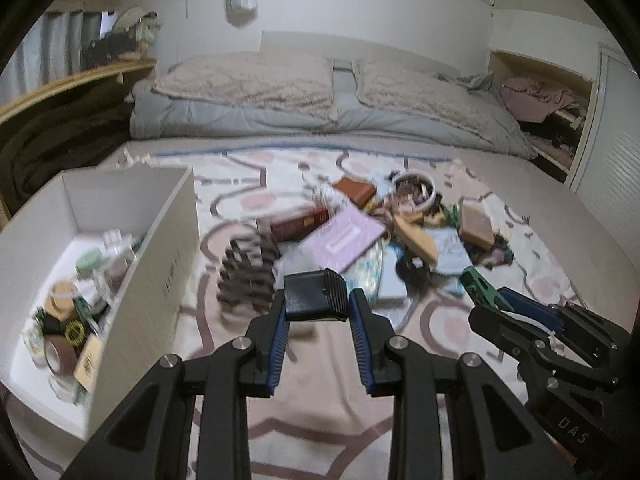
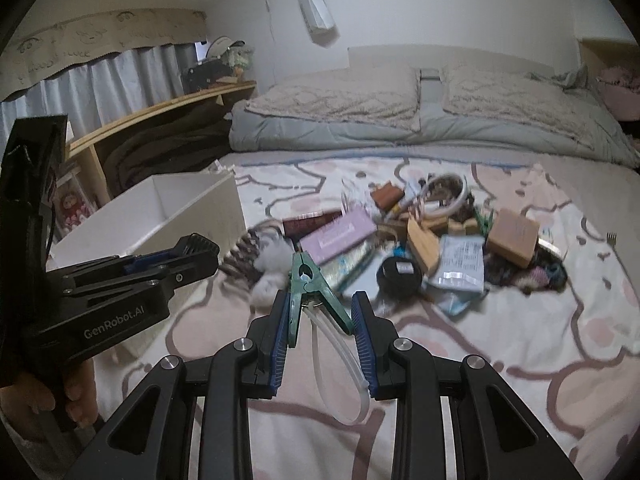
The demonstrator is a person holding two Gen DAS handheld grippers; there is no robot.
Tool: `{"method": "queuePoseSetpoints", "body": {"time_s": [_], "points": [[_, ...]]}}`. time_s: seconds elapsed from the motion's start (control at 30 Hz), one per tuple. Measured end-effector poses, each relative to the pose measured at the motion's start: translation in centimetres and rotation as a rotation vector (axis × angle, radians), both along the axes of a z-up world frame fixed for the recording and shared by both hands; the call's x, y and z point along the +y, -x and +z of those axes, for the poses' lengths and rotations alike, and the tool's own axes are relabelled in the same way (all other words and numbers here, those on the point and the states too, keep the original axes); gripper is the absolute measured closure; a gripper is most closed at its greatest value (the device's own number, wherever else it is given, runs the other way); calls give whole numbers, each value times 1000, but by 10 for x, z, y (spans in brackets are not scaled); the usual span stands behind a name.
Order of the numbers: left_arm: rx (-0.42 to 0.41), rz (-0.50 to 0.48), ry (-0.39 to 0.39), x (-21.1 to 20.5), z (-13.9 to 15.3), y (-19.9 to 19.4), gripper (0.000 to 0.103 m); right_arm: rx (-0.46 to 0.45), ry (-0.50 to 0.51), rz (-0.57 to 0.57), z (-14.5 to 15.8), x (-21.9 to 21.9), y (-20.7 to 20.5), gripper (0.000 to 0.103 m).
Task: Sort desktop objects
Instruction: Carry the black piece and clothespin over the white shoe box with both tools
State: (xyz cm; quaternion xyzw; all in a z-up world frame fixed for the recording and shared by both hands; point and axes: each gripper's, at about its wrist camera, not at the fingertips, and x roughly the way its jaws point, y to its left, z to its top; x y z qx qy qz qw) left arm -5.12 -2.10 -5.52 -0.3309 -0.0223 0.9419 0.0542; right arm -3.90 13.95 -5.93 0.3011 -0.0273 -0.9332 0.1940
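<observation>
I judge sorting partway: the white box [image 1: 132, 240] holds several items, the pile [image 1: 384, 232] remains on the bed, my left gripper [image 1: 318, 308] clamps a black block [image 1: 316, 294] and my right gripper [image 2: 320, 312] pinches a green clip [image 2: 308, 284].

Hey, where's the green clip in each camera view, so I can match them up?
Left wrist: green clip low right, in the right tongs.
Right wrist: clip bottom center, between that view's own tongs.
Shared landmark: white box, left in both views.
</observation>
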Motion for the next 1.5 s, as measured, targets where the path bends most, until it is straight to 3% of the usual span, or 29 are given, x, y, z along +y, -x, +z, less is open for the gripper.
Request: {"method": "queuePoseSetpoints", "body": {"time_s": [0.47, 0.77, 1.0, 1.5], "points": [[140, 51, 4, -12, 62, 22, 73, 84, 18, 2, 44, -9, 26, 72], [199, 117, -11, -43, 89, 36, 73, 111, 4, 37, 61, -36, 47, 72], [213, 243, 25, -86, 93, 41, 73, 106, 26, 101, 74, -66, 61, 72], [127, 478, 15, -184, 62, 33, 73, 54, -9, 234, 72, -143, 69, 72]]}}
